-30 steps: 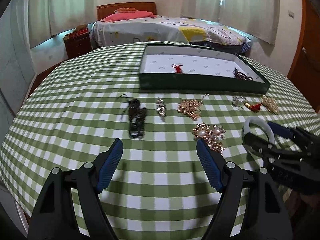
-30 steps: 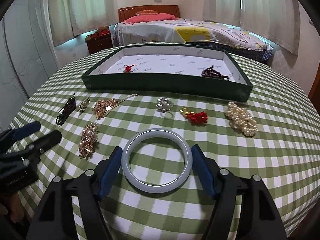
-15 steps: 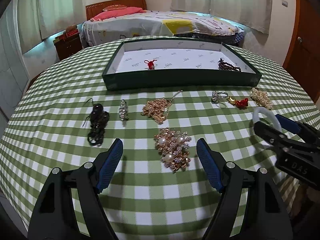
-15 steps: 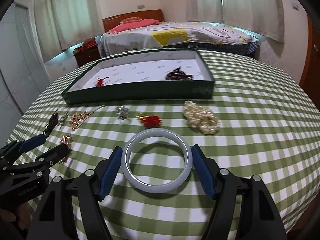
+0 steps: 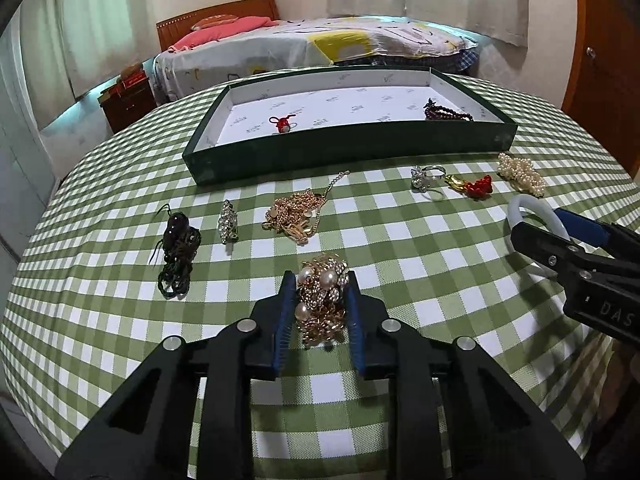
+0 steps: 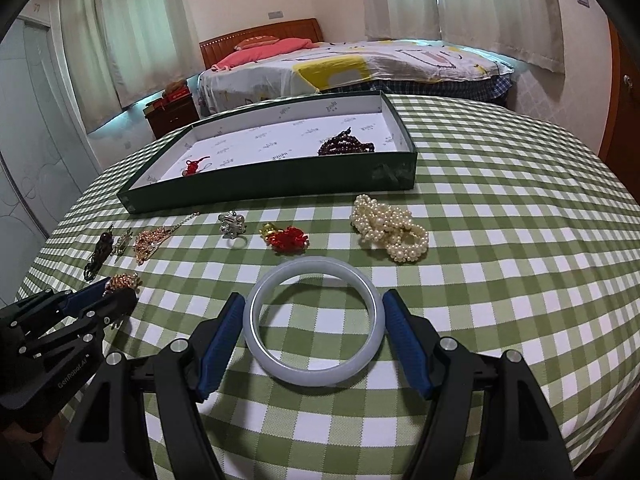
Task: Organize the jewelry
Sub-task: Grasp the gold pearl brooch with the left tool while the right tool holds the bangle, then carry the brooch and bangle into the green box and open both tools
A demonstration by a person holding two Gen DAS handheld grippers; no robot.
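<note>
A gold-and-pearl jewelry cluster [image 5: 322,296] lies on the checked cloth between the blue pads of my left gripper [image 5: 320,276]. Its jaws are closing, and both pads touch the cluster's sides. My right gripper [image 6: 313,298] is shut on a pale jade bangle [image 6: 316,374], held flat just above the cloth; the bangle [image 5: 528,204] also shows at the right of the left wrist view. A dark green tray [image 5: 348,146] with a white floor stands farther back. It holds a small red knot charm [image 5: 283,124] and dark red beads [image 5: 448,114].
Loose pieces lie in a row before the tray: a black cord bundle [image 5: 178,252], a crystal clip [image 5: 228,222], a gold chain [image 5: 296,216], a silver ring [image 5: 426,176], a red-and-gold charm [image 5: 476,186], a pearl bracelet [image 6: 390,230]. A bed [image 6: 340,64] stands beyond the table.
My left gripper slid over to the gold-and-pearl cluster, then its jaws came in from wide open onto it. The right gripper, bangle in its jaws, shifted sideways along the table.
</note>
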